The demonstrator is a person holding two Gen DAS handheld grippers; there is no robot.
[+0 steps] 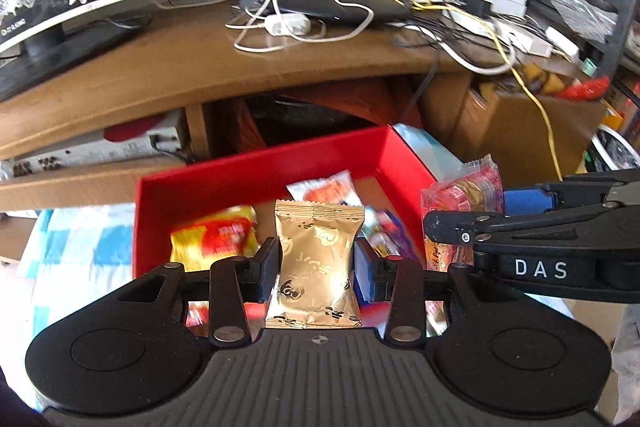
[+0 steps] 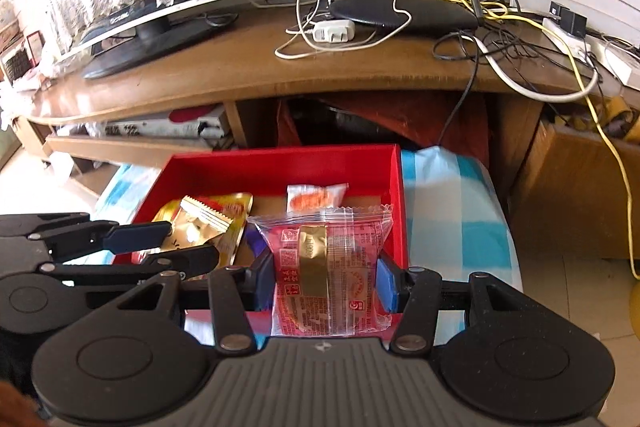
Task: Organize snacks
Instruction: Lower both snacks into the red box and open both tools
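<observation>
Brown worktop point(image 1: 168, 67) with a router point(image 2: 404, 13) and wires sitting behind, red box point(image 2: 280, 167) of snacks lying below it, left claw point(image 1: 316, 263) squeezing a gold snack pack point(image 1: 318, 259), right claw point(image 2: 326, 281) squeezing a pink snack pack point(image 2: 328, 275), both hanging over the box.

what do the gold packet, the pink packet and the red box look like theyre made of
Gold packet: metallised foil-look film, glossy, with bright glare and crimped ends. Pink packet: thin plastic film, with clear serrated edges and printed text. Red box: probably cardboard with a matte red finish; straight thin walls and a brown floor.
</observation>
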